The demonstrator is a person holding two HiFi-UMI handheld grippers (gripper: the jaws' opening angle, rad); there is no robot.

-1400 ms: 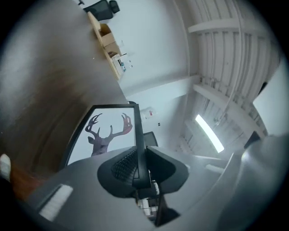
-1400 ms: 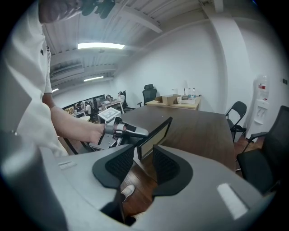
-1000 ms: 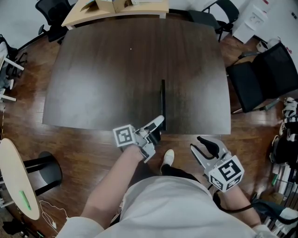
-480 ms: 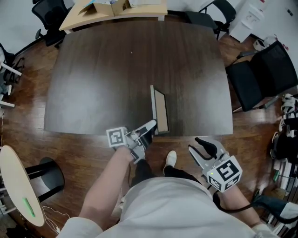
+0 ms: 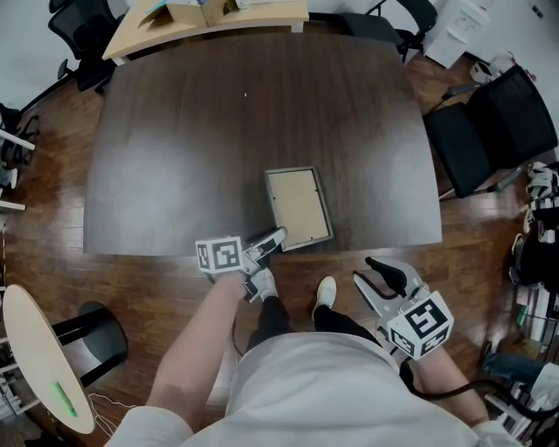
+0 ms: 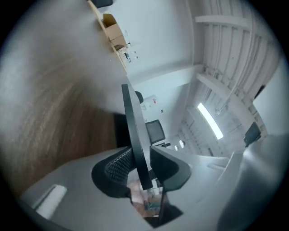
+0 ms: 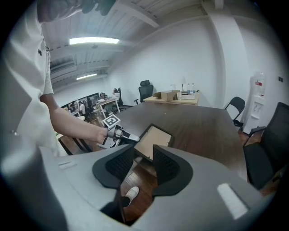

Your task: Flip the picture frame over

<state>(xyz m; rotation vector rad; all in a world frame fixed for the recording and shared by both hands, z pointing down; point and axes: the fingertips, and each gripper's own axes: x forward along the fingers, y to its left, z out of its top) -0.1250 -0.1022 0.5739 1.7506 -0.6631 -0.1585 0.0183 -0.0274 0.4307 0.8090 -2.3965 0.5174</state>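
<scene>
The picture frame has a dark rim and shows its tan board face upward, near the front edge of the dark wooden table. My left gripper is shut on the frame's near left corner. In the left gripper view the frame appears edge-on, pinched between the two pads. In the right gripper view the frame looks slightly lifted at that held corner. My right gripper hangs open and empty off the table, below its front right edge.
Black office chairs stand to the right of the table. A light wooden desk with cardboard boxes butts against the far edge. A small round table is at the lower left. The person's legs and shoes are under the front edge.
The frame stood on its edge a second ago; it has tipped over to the right and now shows its tan face. My left gripper shifted left, still holding it. The right gripper stayed put.
</scene>
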